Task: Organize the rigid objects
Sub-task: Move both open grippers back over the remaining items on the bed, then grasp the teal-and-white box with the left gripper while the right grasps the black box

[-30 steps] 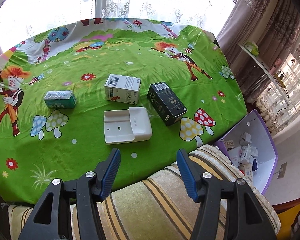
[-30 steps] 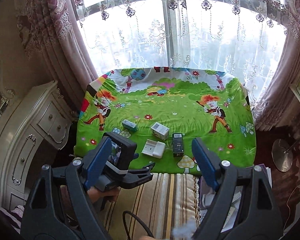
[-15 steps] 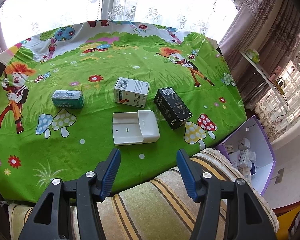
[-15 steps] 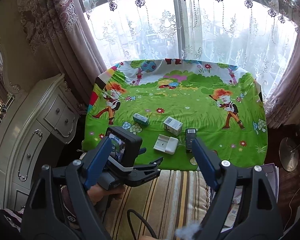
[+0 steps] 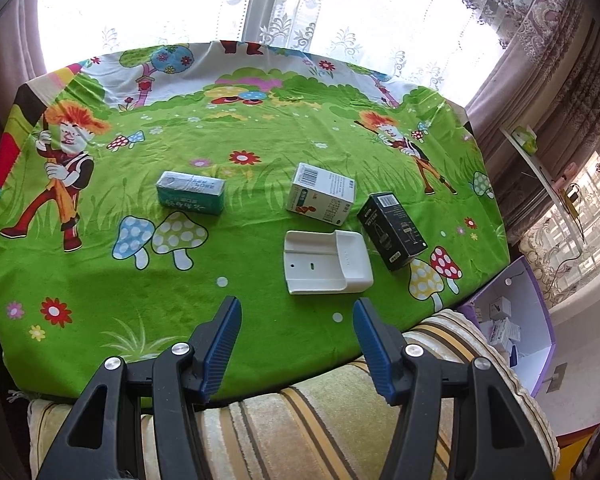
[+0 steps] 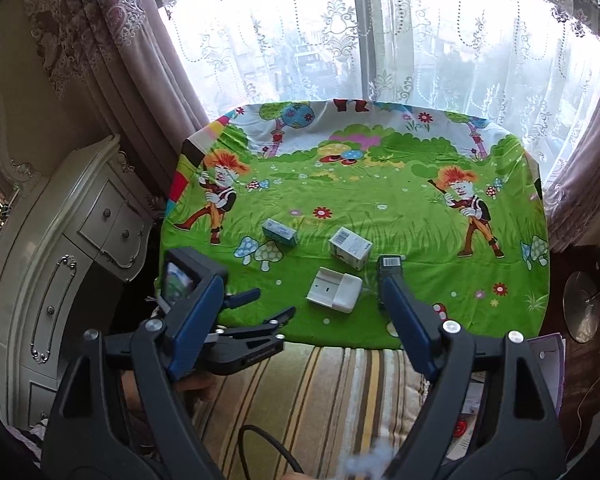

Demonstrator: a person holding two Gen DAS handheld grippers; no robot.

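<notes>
Both views have drifted rightward since before. Left hand-held gripper (image 5: 296, 320) and right hand-held gripper (image 6: 300, 308) hang wide open, empty, near the table (image 5: 100, 280) edge; white holder (image 5: 326, 262) lies between white box (image 5: 322, 199) and black box (image 5: 394, 226), teal box (image 5: 191, 193) apart.

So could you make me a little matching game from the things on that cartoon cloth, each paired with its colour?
Things:
1. holder
2. box nearest the mushrooms on the left
3. box at the right end
4. barcode box in the middle

Colours:
A. black
B. white with print
C. plain white
D. teal

Pairs: 1-C, 2-D, 3-A, 4-B
</notes>
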